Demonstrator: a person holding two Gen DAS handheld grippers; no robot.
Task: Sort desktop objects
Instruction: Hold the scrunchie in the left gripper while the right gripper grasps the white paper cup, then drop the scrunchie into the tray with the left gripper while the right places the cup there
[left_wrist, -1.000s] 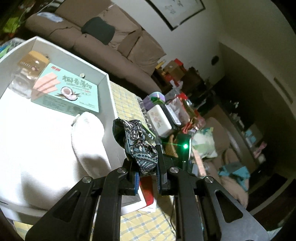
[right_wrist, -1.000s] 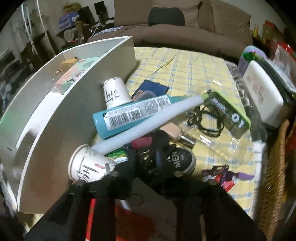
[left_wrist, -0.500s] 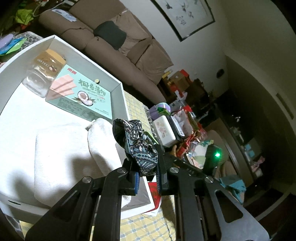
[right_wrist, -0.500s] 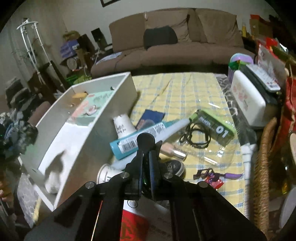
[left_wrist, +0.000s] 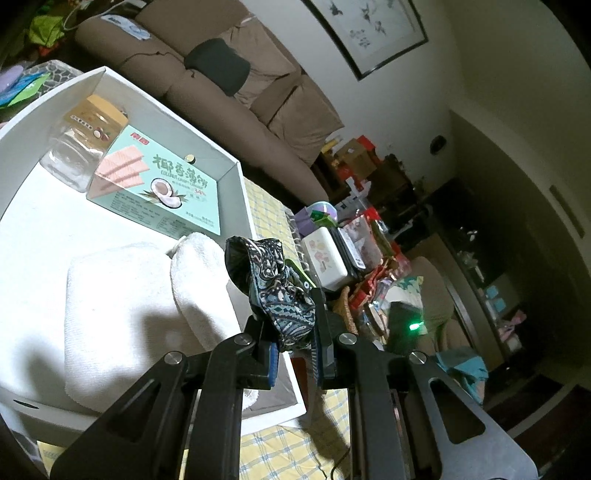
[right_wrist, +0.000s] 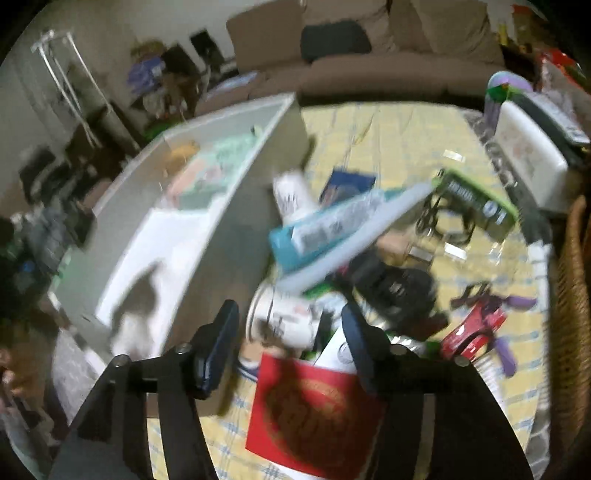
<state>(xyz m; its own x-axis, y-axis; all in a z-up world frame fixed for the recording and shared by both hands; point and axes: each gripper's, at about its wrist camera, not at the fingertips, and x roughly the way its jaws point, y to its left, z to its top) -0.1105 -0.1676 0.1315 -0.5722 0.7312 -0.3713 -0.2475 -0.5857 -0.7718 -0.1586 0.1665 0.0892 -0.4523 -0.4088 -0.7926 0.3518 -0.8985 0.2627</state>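
- While the left gripper (left_wrist: 293, 343) hangs above the near right corner of the white tray (left_wrist: 236, 173), its jaws are clamped on a patterned dark cloth (left_wrist: 275, 284) that stands up between them.
- In the tray lie a folded white towel (left_wrist: 122, 314) near, a mint wafer box (left_wrist: 155, 192) farther back, and a clear jar (left_wrist: 72, 162) at far left.
- The right gripper (right_wrist: 288, 325) has its jaws spread wide and empty over the cluttered worktop (right_wrist: 388, 133), a white paper cup (right_wrist: 280, 317) lying between them; this view is blurred.
- A teal tube (right_wrist: 325, 229) rests farther back, right of the tray.
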